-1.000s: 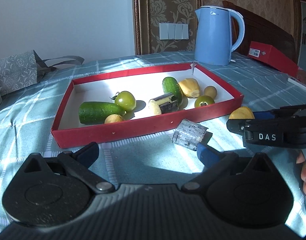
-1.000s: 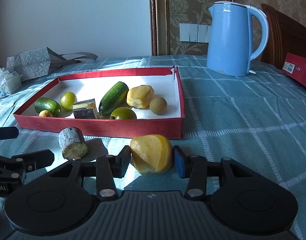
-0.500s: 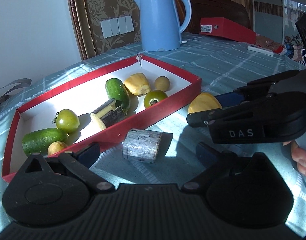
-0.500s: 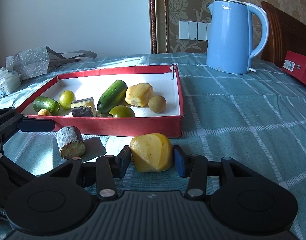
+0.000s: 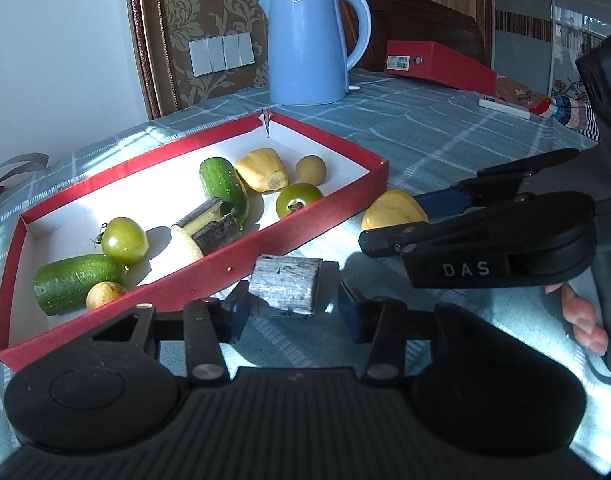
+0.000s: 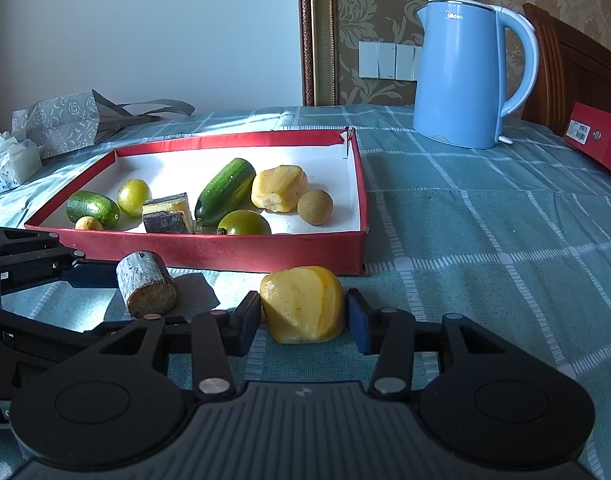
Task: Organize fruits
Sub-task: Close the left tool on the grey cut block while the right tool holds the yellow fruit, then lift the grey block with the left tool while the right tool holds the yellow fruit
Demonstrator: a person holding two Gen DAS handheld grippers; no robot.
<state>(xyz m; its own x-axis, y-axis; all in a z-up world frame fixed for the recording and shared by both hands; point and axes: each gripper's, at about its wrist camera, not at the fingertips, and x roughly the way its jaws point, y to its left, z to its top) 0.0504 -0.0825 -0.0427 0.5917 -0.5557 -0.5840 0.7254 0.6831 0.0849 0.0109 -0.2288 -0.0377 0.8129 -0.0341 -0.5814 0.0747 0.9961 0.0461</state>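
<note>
Left claw [image 5: 293, 310] was gaping a sec ago, now closing round sugarcane chunk [image 5: 286, 289] on worktop beside red tray [image 5: 329, 216]. Right claw [image 6: 303, 320] already clamping yellow fruit [image 6: 303, 304]. Both probably tray-bound next.

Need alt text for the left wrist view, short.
The left gripper is closing its fingers around a grey sugarcane chunk lying on the teal checked tablecloth, just outside a red tray holding cucumbers, green tomatoes and other fruit. To the right, the right gripper grips a yellow fruit piece; a blue kettle stands behind.
</note>
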